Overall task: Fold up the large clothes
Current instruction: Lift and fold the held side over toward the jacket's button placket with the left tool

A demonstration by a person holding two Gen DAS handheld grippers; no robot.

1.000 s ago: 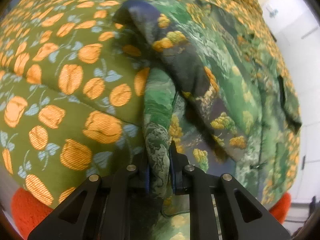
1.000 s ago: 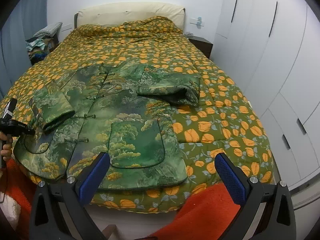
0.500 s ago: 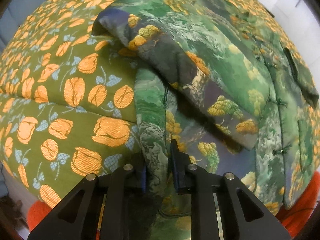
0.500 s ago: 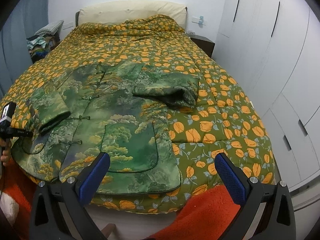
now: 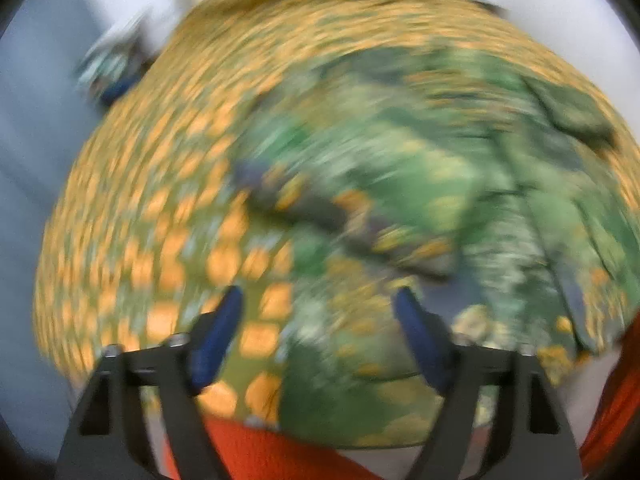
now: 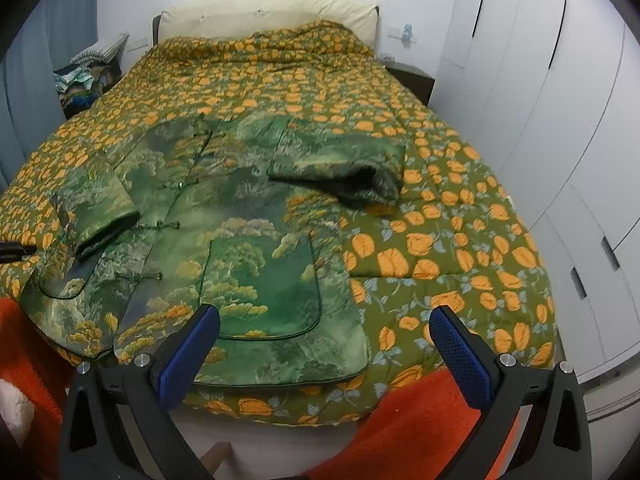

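A green landscape-print jacket (image 6: 240, 216) lies front up on the bed, both sleeves folded in over its body; its hem is at the near edge. In the blurred left wrist view the jacket (image 5: 420, 184) fills the right half. My left gripper (image 5: 316, 312) is open and empty, just above the jacket's near left hem. My right gripper (image 6: 324, 332) is open and empty, held above the near hem and apart from the cloth.
The bed carries an olive quilt with orange flowers (image 6: 440, 240). An orange-red blanket (image 6: 400, 420) hangs at the foot. White wardrobe doors (image 6: 560, 120) stand on the right. A pile of clothes (image 6: 88, 80) sits at the far left beside the headboard.
My left gripper has opened and let go of the jacket's edge, and it has pulled back fast, blurring its view. My right gripper has moved slightly closer to the hem.
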